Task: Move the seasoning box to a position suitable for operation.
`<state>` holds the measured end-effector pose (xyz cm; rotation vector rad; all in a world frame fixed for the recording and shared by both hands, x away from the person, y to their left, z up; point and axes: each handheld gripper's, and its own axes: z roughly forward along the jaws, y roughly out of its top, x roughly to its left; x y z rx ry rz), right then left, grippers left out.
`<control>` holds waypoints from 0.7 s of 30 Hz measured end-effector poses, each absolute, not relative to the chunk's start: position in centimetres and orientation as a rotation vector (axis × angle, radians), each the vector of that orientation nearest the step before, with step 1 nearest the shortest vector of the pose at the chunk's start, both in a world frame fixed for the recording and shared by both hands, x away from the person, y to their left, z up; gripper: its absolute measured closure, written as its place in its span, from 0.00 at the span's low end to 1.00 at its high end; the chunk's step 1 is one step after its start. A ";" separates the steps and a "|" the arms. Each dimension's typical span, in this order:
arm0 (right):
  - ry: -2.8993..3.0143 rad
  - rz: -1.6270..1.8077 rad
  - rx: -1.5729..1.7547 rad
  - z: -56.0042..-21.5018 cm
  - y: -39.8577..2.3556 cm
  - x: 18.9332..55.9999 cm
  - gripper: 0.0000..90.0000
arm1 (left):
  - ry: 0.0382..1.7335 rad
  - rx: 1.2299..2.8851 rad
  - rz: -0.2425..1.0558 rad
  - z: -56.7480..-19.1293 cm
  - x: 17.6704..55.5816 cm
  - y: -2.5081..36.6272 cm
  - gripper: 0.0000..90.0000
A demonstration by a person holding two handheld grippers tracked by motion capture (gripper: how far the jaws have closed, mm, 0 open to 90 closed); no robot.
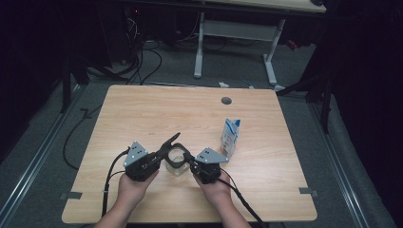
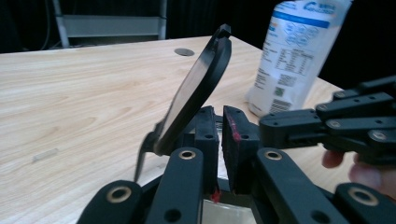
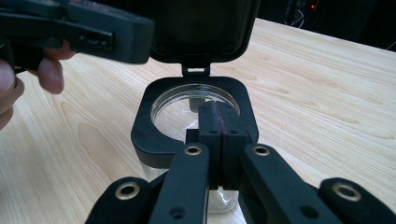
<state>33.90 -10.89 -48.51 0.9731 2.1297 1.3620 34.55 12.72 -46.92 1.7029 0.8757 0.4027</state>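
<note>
Your counter (image 1: pixel 142 109) is the biggest thing here, a pale wooden top with wide bare room across its far half and down its left side. A small round hole (image 1: pixel 226 100) sits near the far edge, well apart from your work. The near edge runs just behind your wrists, so there is little room to draw back toward yourself.

Next in size is the white and blue carton (image 1: pixel 230 137), upright on the counter to the right of your work, near your right tool but not touching it. In the left gripper view it rises close behind the right tool's arms — that side is the tight one.

The jar (image 1: pixel 176 164) stands on the counter between your two hands, close to the near edge. It is clear glass with a square black collar (image 3: pixel 144 135) round its mouth. Its black lid (image 2: pixel 196 93) stands swung up on a hinge at the collar's far side, tilted toward your left.

Your left tool (image 1: pixel 159 159) comes in from the left — its jaws stand close together with a narrow gap, at the foot of the raised lid; I cannot tell if they pinch the collar or only touch it. Your right tool (image 3: pixel 219 140) comes in from the right with its jaws pressed together, reaching over the near side of the collar; whether the rim is caught between them is not clear.
</note>
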 end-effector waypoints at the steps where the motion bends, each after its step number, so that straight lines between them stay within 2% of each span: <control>1: 2.130 1.362 0.973 -48.5 -10.9 33.9 1.00 | 0.882 1.697 0.403 -46.9 34.6 12.8 0.94; 21: 2.139 1.358 0.949 -48.5 -10.9 34.0 1.00 | 0.976 1.667 0.435 -47.1 35.9 13.6 0.95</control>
